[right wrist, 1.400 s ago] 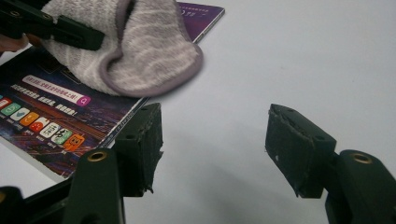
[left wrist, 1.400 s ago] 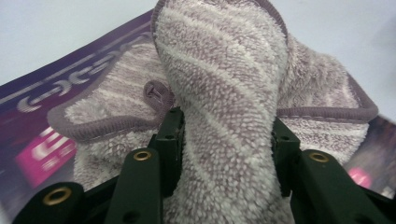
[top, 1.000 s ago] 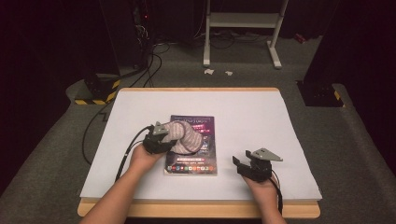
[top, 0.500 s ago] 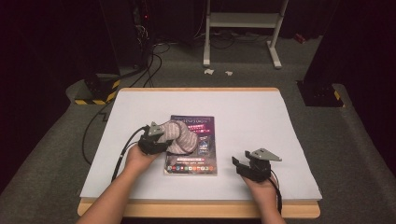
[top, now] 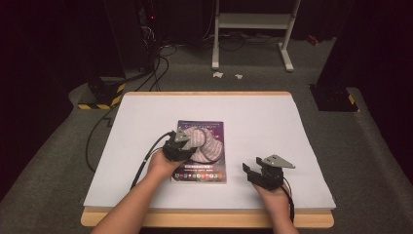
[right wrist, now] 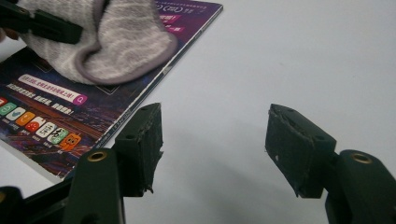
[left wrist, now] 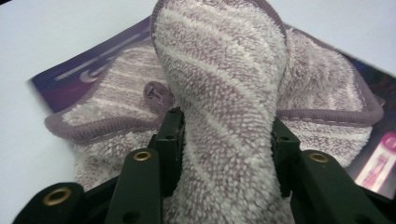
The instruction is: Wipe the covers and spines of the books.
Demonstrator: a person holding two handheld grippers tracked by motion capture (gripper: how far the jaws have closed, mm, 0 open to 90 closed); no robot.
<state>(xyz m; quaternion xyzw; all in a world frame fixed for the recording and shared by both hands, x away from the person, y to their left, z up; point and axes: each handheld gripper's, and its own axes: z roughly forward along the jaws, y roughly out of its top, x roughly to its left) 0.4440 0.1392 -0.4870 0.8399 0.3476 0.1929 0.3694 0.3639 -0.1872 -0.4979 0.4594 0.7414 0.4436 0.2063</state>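
The striped cloth (left wrist: pixel 219 84) lay bunched on the magazine (top: pixel 200 171), near the middle of the white tabletop (top: pixel 263 117), and a thick fold of it stood up between the jaws of my left gripper (top: pixel 178 146), which were pinched tight on it. The rest of the cloth draped over the magazine's purple cover. I judged that I was in the middle of wiping the cover, dragging the cloth across it. My right gripper (top: pixel 257 171) rested on the tabletop just beside the magazine's near right corner, its jaws wide apart and holding nothing. The next move, as I saw it, called for keeping the pinch firm and the cloth flat against the cover, and perhaps for the right gripper to steady the magazine so it would not slide.
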